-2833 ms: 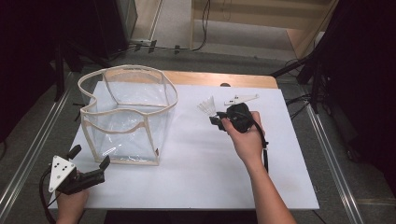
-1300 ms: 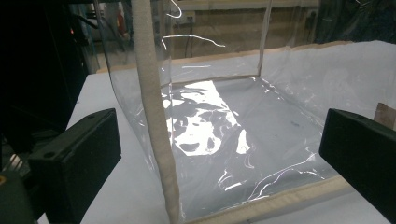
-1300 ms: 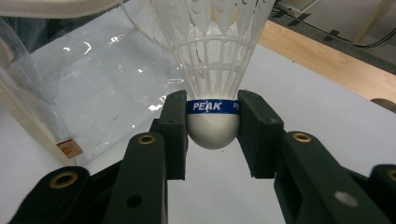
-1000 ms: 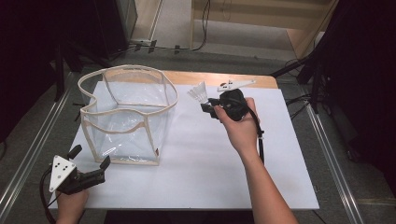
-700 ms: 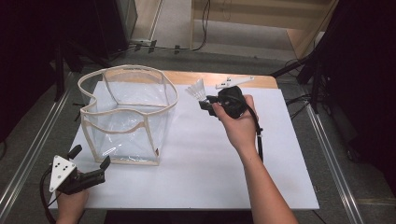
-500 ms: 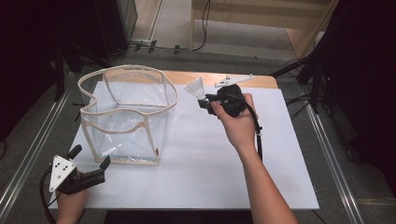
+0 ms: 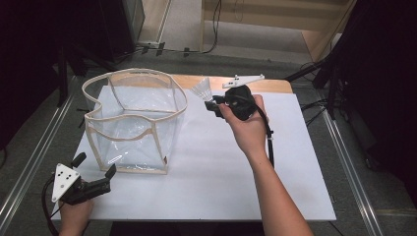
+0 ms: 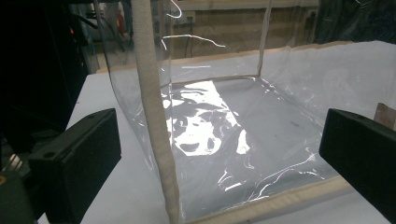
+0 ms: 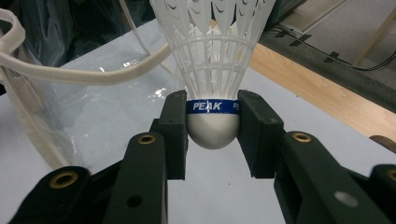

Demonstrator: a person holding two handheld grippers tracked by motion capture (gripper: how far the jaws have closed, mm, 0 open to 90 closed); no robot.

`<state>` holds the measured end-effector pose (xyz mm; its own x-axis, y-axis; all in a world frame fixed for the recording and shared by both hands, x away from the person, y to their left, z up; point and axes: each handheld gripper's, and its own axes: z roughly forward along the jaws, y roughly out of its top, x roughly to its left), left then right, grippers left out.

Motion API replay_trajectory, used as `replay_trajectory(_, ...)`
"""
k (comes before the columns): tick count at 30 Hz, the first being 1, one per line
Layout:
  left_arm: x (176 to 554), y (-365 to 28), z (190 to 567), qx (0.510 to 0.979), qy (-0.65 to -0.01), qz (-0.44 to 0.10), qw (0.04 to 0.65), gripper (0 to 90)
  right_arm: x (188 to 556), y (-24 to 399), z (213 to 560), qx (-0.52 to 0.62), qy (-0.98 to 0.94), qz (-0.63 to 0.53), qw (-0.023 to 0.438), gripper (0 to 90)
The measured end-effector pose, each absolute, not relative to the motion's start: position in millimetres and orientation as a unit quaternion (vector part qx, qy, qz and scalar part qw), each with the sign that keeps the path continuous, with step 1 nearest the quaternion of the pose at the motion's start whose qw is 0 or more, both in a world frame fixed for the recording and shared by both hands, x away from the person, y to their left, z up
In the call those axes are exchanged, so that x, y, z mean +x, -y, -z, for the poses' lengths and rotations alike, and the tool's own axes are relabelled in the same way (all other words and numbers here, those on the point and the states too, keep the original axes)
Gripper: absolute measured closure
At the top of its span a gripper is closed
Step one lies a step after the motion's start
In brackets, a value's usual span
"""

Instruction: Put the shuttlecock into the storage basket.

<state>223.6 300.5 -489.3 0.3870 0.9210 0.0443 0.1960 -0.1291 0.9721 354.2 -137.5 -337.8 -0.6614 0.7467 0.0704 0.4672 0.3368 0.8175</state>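
High view: right gripper (image 7: 215, 103) is up over the white table (image 7: 211, 167), clamped on a white shuttlecock (image 7: 202, 90), skirt pointing twd the far-left. It sits just right of the clear bag (image 7: 133, 123) w/ beige trim, near the bag's rim, not inside. Left gripper (image 7: 93, 172) rests at the near-left table corner, jaws spread wide, nothing btwn them, aimed at the bag.

Left gripper view: both black jaws far apart at the frame edges, empty; the clear bag stands right ahead, beige corner seam upright btwn them, not touching.

Right gripper view: pads pinch the shuttlecock (image 9: 213, 93) on its white cork, at the blue "PEAK" band; skirt points away from the camera, bag rim to the left behind.
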Motion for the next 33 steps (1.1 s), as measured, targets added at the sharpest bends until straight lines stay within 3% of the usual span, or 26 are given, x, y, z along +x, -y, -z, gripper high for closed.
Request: replay_trajectory(33, 223.7, -301.3, 489.1, 0.660, -0.423, -0.356, 0.508, 0.0, 358.2, 102.4, 328.7, 0.352, -0.808, -0.448, 0.152, 63.1)
